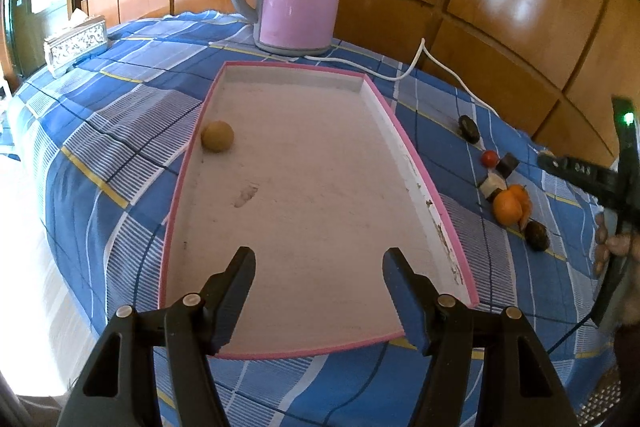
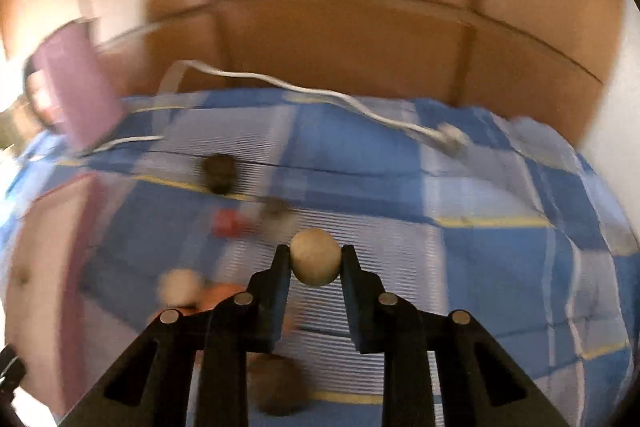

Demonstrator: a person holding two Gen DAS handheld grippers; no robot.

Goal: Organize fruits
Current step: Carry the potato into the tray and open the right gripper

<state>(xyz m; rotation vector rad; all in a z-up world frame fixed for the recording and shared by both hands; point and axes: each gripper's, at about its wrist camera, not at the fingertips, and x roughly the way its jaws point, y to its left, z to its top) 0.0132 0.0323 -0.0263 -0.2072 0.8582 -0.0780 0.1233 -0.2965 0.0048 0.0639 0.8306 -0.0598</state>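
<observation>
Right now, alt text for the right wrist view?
The right tongs are shut on a small tan round fruit, held above a blue checked cloth. The blurred background shows a pink kettle, a white cord and more small fruits.

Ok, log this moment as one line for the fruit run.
right hand-held gripper: shut on tan round fruit | left hand-held gripper: open, empty, over pink tray | tray holds: one yellowish fruit

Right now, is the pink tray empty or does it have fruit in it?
Not empty: the pink tray holds one round tan fruit by its left wall; the rest of its floor is bare.
</observation>
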